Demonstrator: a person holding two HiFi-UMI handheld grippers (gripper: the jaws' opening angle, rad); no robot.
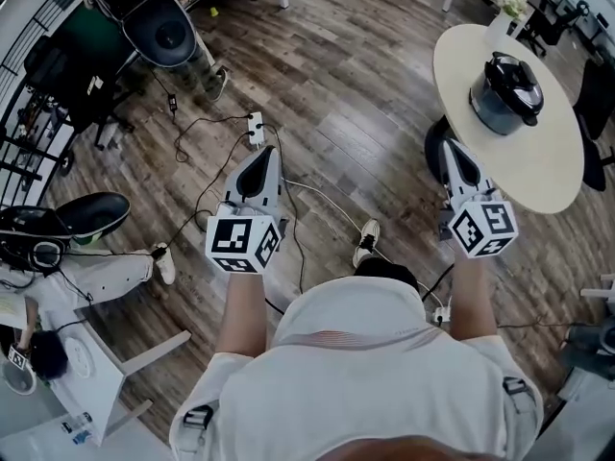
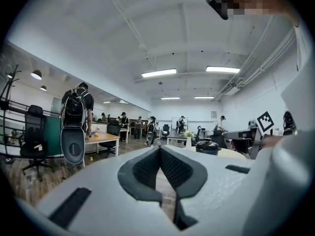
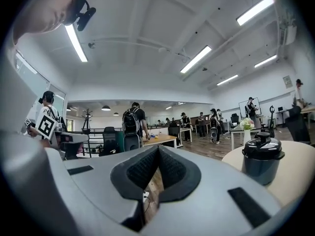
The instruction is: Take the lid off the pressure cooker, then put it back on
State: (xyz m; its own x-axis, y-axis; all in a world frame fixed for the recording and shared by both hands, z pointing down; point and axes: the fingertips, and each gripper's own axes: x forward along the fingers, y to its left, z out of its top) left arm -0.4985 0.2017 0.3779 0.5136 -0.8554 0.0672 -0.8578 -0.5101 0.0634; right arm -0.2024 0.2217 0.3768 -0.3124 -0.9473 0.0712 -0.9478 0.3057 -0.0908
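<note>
The left claw is shut tight. Its two dark pads press together and nothing is between them. The right claw is shut the same way and holds nothing. Each claw has a cube with black and white squares on it (just patterns, no words).

The right claw is near the edge of the round table. The left claw is well apart from the table, over the wood floor.

The pressure cooker stands near the middle of the table. It stands straight up, with the lid on top and the lid's black knob pointing up. A vase of flowers stands at the table's far edge.

Any writing on the cooker is too small to read. In the left gripper view the claw's grey body hides the cooker's lower part. In the head view a black chair covers some of the table's right edge
</note>
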